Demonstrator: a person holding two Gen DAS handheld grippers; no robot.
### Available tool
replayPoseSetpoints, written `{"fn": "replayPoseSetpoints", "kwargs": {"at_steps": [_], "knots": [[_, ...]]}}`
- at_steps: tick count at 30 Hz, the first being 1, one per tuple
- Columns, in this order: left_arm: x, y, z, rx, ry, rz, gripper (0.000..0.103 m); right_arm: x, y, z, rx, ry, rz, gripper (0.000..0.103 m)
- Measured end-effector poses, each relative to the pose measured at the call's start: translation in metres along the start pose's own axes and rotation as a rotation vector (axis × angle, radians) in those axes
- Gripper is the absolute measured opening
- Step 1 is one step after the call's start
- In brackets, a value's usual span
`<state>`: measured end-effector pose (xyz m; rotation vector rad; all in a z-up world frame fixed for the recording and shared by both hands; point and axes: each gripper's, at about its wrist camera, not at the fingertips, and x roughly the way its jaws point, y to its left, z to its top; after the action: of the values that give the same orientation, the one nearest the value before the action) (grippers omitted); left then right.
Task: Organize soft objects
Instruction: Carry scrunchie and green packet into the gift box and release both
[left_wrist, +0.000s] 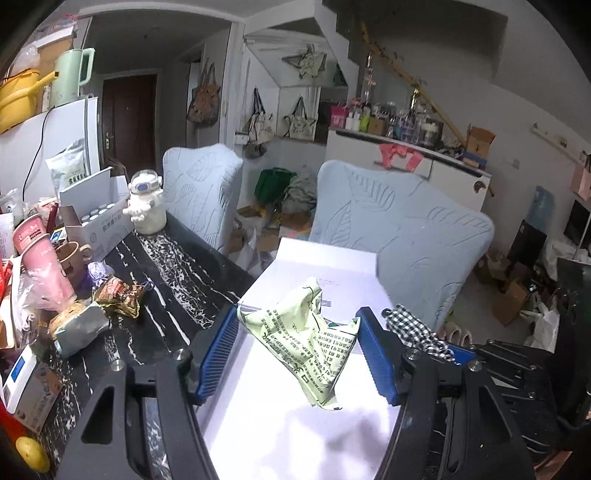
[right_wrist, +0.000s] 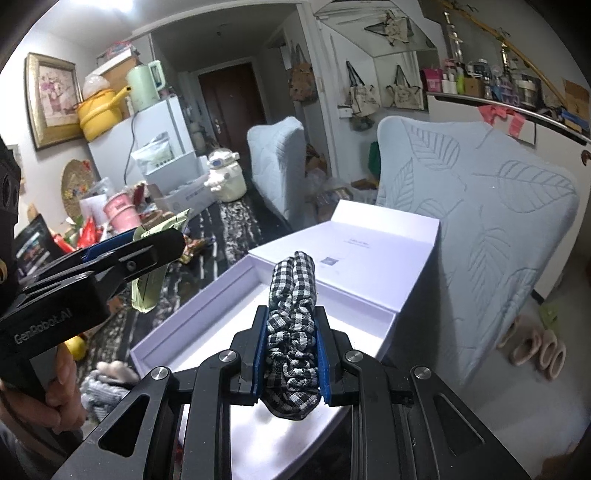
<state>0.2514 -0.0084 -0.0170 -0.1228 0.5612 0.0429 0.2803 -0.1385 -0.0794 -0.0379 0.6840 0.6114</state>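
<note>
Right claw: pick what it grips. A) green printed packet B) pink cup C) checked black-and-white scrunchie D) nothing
C: the right claw is shut on the checked scrunchie above the open white box, while the green packet sits in the left claw.

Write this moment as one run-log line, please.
left gripper: shut on crumpled green printed packet | right gripper: shut on black-and-white checked scrunchie | both above open white box

A crumpled green printed packet (left_wrist: 303, 343) and a black-white checked scrunchie (right_wrist: 293, 332) hang above the open white box (right_wrist: 221, 295).
</note>
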Motion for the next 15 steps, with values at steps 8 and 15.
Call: {"fn": "replayPoseSetpoints", "kwargs": {"at_steps": [8, 15], "knots": [[0.038, 0.002, -0.001, 0.024, 0.086, 0.053, 0.066, 0.036, -0.012, 0.0, -0.009, 0.065, 0.001, 0.024], [0.061, 0.002, -0.004, 0.026, 0.196, 0.112, 0.072, 0.045, -0.015, -0.007, -0.015, 0.105, -0.031, 0.03]]}}
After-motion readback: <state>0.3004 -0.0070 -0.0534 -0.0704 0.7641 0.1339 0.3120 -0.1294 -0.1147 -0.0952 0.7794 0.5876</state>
